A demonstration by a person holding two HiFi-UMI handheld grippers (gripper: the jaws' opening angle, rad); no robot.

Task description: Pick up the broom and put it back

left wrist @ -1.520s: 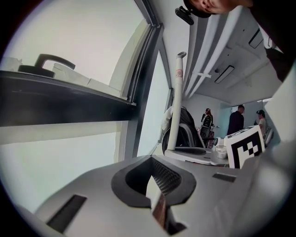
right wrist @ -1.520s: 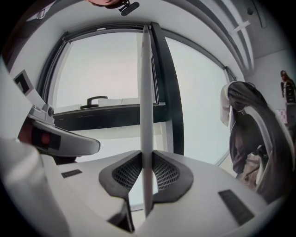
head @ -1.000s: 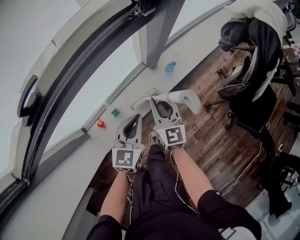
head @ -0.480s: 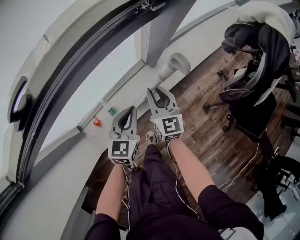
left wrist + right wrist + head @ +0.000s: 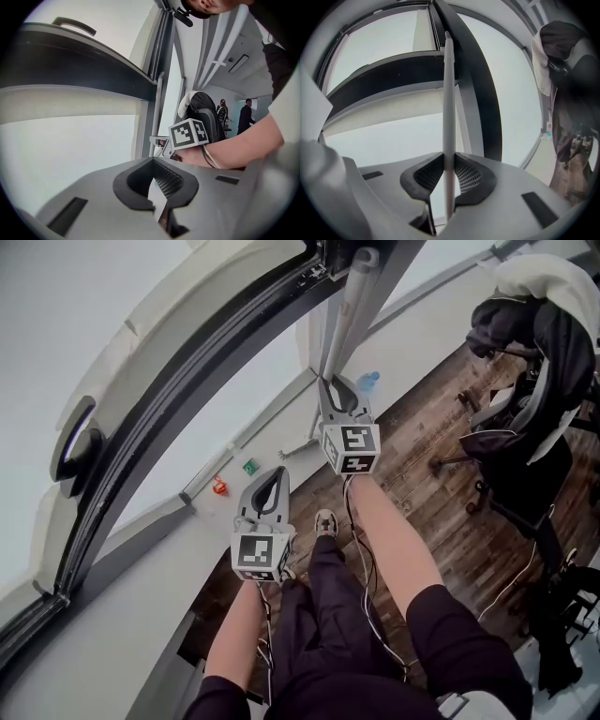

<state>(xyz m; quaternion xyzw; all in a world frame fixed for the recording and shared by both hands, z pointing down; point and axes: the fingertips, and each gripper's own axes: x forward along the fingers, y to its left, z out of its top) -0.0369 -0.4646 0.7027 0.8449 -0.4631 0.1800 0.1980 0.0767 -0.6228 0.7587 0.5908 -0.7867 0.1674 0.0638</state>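
Note:
A pale grey broom handle (image 5: 345,315) runs up from my right gripper (image 5: 336,381) along the dark window pillar (image 5: 380,277). In the right gripper view the same handle (image 5: 448,93) stands upright, and the right gripper (image 5: 448,164) is shut on it with both ribbed pads pressed against its sides. The broom's head is out of sight. My left gripper (image 5: 274,472) hangs lower and nearer to the body, over the white sill, shut on nothing. Seen from the left gripper (image 5: 158,185), the right gripper's marker cube (image 5: 187,133) shows ahead beside the pillar.
An office chair draped with a jacket (image 5: 525,381) stands at the right on the wooden floor (image 5: 441,493). On the sill ledge lie a blue bottle (image 5: 368,382), a green object (image 5: 249,466) and a red object (image 5: 218,487). People (image 5: 244,119) stand far back.
The right gripper has moved away from the body toward the window pillar. The broom handle has swung from lying sideways to upright along the pillar. The left gripper has shifted only a little.

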